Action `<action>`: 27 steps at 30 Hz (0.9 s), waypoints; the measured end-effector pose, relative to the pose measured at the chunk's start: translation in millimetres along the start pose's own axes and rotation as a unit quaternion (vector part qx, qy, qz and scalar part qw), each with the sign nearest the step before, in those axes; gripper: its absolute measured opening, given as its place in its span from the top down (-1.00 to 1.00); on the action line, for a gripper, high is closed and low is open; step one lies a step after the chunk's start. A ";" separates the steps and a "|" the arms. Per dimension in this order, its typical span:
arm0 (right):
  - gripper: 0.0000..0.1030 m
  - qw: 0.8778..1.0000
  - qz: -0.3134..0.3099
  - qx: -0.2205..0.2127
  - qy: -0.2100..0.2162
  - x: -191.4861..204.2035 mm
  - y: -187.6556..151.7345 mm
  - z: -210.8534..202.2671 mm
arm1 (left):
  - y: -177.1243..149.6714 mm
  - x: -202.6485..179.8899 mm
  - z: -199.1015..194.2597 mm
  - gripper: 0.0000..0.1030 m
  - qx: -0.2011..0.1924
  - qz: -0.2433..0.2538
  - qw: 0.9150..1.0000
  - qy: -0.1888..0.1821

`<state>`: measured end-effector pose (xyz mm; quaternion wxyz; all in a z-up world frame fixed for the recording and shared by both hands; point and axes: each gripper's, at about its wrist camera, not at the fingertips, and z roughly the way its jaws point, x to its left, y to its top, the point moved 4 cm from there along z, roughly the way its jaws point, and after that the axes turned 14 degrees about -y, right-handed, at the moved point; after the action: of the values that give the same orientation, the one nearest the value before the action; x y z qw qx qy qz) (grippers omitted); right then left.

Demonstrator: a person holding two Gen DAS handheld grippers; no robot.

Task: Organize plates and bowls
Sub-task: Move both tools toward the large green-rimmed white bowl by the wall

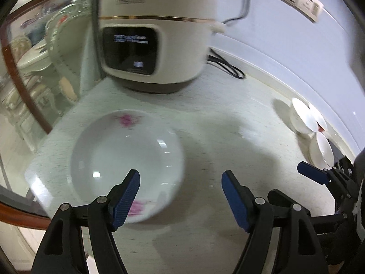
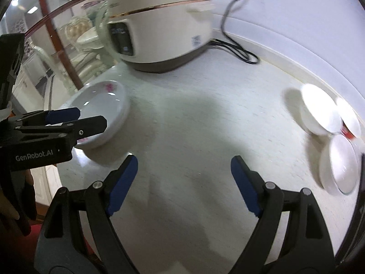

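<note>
A white deep plate with pink flowers (image 1: 127,159) lies on the pale counter (image 1: 216,118), just beyond my left gripper (image 1: 181,182), which is open and empty; its left finger overlaps the plate's near rim. The plate also shows in the right wrist view (image 2: 107,107), with the left gripper (image 2: 75,118) beside it. My right gripper (image 2: 183,171) is open and empty over bare counter (image 2: 194,118). Three small white bowls (image 2: 319,111) cluster at the right; they also show in the left wrist view (image 1: 305,118). The right gripper's finger (image 1: 312,174) shows at the right.
A cream rice cooker (image 1: 157,34) with a black cord (image 1: 228,66) stands at the back of the counter. A glass panel with a wooden frame (image 1: 34,80) bounds the left side. A wall with sockets (image 1: 303,0) runs behind.
</note>
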<state>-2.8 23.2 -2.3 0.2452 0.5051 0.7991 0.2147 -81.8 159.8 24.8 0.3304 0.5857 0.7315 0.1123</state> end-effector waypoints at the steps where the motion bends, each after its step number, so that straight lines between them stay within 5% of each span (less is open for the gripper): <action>1: -0.66 1.000 0.010 0.003 -0.004 -9.4 -3.2 -1.2 | 0.2 -5.8 3.1 -0.46 0.002 0.005 1.000 -0.003; 19: -0.66 0.980 0.172 0.055 -0.081 -147.5 -71.8 -17.4 | -20.0 -133.0 81.3 -0.46 0.106 0.114 0.984 -0.089; 27: -0.66 0.953 0.278 0.059 -0.109 -209.5 -92.8 -23.9 | -6.6 -174.1 115.2 -0.46 0.157 0.080 0.975 -0.132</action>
<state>-5.1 -207.2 -1.6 0.2310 0.7410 0.6072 0.1701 0.5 -29.9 -4.8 0.3183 0.6967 0.6404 -0.0561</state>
